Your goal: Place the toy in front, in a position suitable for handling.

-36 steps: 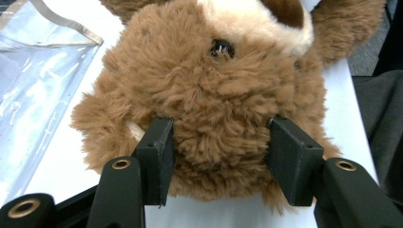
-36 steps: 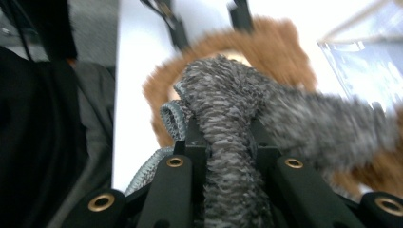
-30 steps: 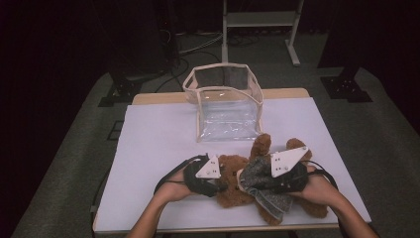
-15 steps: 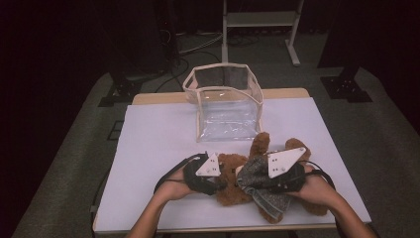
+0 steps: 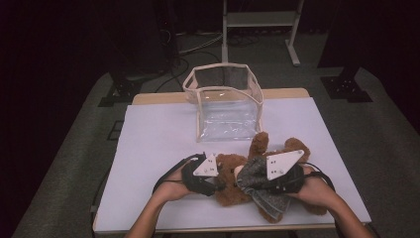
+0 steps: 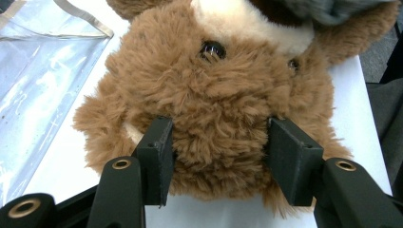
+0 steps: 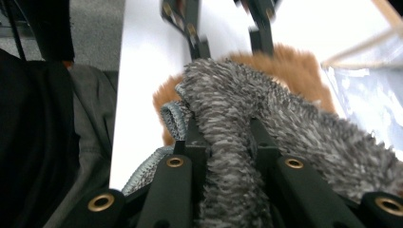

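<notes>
A brown teddy bear point(image 5: 229, 167) lies on the white table point(image 5: 148, 148) near its front edge, legs pointing toward the far side. My left gripper point(image 5: 223, 184) is shut on the bear's head point(image 6: 214, 95), and its pads point(image 6: 159, 156) press into the fur on both sides. A grey fuzzy knit garment point(image 5: 267, 201) covers the bear's body. My right gripper point(image 5: 247, 179) is shut on a fold of that garment point(image 7: 247, 104), and its pads point(image 7: 192, 137) pinch the fold. In the right gripper view the left gripper point(image 7: 223, 23) shows beyond the bear's fur point(image 7: 285, 66).
A clear plastic bag point(image 5: 225, 106) with beige trim stands open at the middle back of the table, just beyond the bear's legs. Its clear wall point(image 6: 38, 71) lies left of the bear's head. Bare table stretches left of the hands. The person's dark clothing point(image 7: 33, 142) is at the table's front edge.
</notes>
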{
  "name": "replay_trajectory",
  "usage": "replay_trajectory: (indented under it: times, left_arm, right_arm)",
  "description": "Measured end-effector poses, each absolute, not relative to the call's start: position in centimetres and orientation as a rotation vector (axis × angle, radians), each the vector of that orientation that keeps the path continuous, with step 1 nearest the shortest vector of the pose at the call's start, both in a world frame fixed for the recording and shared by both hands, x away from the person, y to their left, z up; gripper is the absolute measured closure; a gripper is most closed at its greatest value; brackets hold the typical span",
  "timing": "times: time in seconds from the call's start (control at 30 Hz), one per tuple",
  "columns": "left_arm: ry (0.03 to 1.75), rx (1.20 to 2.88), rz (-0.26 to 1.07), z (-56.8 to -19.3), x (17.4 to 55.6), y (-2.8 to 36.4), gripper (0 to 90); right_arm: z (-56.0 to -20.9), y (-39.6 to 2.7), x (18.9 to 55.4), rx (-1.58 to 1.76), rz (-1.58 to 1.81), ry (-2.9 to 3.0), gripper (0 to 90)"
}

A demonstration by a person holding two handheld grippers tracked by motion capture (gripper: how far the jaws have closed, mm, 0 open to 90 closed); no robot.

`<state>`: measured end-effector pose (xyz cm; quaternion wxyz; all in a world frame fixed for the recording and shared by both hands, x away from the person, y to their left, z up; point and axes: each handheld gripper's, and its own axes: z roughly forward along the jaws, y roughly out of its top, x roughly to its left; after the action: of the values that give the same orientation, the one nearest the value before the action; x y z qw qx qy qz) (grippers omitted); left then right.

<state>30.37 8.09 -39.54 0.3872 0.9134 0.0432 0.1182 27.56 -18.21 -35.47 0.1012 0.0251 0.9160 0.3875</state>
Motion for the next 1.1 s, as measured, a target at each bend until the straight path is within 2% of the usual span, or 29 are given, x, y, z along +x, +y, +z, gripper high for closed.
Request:
replay_trajectory:
  times: [0.13,0.4,0.7,0.93,1.1]
  left_arm:
    - [0.114,2.321,0.298,-39.5,30.4,8.0,45.9]
    - [0.094,2.315,0.287,-39.1,30.0,8.7,45.9]
    - [0.11,2.321,0.283,-39.6,30.3,8.2,46.0]
    - [0.097,2.318,0.285,-39.4,30.0,8.6,46.0]
    - [0.108,2.331,0.288,-39.6,30.3,8.5,46.0]
  right_arm:
    - [-35.1,-17.5,27.4,0.05,1.164,2.698,74.8]
    - [-37.2,-20.4,27.9,0.176,1.147,2.716,74.8]
    - [-36.2,-18.2,27.1,0.073,1.173,2.704,74.7]
    - [-37.4,-20.3,28.0,0.181,1.174,2.715,74.9]
    - [-36.4,-18.8,27.4,0.115,1.185,2.698,74.7]
